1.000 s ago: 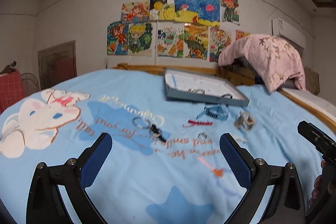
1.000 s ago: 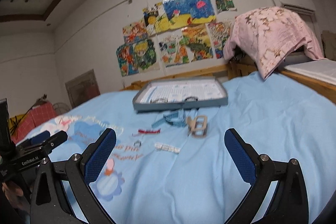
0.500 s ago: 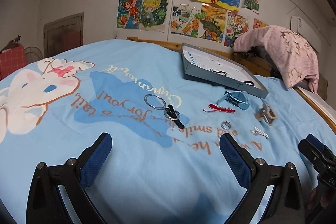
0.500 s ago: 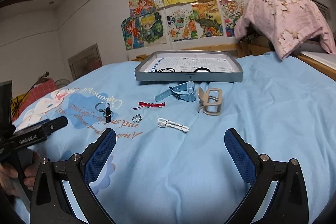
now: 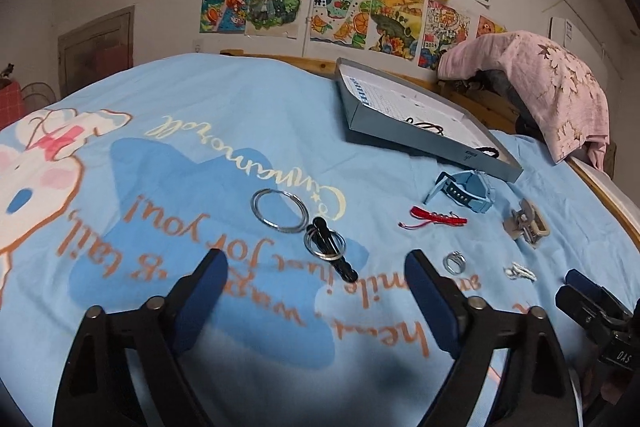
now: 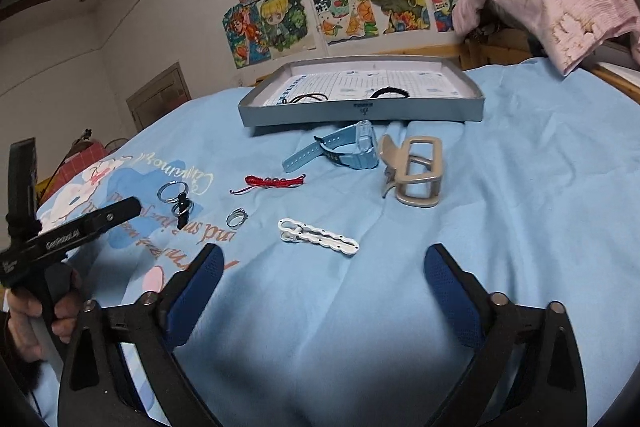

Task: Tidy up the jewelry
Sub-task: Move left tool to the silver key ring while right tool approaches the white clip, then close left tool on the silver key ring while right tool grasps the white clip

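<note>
Left gripper and right gripper hover over the blue bedspread, jaws closing on nothing.
Black clip lies beyond the left jaws, long axis running away from them, silver rings around it; white clip lies crosswise before the right; grey tray sits farther back.

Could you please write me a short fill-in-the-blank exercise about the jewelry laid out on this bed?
1. The beaded string bracelet on the bedsheet is ____ in colour.
2. The wristwatch has a light ____ strap.
3. The grey tray already holds two ____ cord bands.
4. The hair claw clip lies ____ the tray.

Missing words: red; blue; black; outside
</note>
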The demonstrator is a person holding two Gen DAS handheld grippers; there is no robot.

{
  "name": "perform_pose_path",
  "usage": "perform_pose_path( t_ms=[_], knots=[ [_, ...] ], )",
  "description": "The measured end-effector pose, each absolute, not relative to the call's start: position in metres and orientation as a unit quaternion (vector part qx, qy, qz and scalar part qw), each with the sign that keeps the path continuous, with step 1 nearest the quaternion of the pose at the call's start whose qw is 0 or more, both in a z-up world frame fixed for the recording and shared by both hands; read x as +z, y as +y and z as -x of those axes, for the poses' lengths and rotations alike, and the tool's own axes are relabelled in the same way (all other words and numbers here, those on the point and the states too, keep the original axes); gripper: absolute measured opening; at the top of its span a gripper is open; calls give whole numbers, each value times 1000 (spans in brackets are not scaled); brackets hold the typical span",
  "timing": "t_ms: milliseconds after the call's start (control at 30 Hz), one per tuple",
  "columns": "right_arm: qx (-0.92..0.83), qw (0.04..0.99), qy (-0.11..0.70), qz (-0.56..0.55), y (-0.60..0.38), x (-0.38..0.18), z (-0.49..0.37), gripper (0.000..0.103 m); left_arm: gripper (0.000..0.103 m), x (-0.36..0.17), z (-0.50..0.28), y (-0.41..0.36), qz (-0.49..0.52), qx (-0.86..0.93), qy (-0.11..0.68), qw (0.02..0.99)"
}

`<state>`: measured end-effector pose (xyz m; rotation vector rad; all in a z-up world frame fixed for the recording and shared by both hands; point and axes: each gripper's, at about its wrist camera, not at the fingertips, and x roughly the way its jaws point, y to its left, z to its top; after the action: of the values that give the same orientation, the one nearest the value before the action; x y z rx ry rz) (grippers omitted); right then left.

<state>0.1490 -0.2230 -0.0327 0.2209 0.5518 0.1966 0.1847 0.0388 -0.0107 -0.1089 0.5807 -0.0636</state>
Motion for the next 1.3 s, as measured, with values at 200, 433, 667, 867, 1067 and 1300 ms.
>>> perform_pose_path(
  t_ms=[200,433,667,867,1067,1300],
  knots=[
    [101,946,290,-105,-215,-39,-161,74,76,-14,-207,60,81,-4,295,952],
    [86,941,307,-112,-214,-46,-165,73,55,-27,-237,76,110,4,324,940],
    [87,936,320,-116,-205,-51,-182,73,45,-34,-255,85,148,-7,341,928],
    [100,933,324,-124,-192,-53,-198,61,19,-43,-262,80,148,-14,354,923],
    [108,932,327,-117,-182,-56,-205,61,11,-50,-267,79,160,-46,362,917],
    [128,933,318,-109,-177,-54,-201,61,11,-52,-271,66,136,-70,376,914]
  ],
)
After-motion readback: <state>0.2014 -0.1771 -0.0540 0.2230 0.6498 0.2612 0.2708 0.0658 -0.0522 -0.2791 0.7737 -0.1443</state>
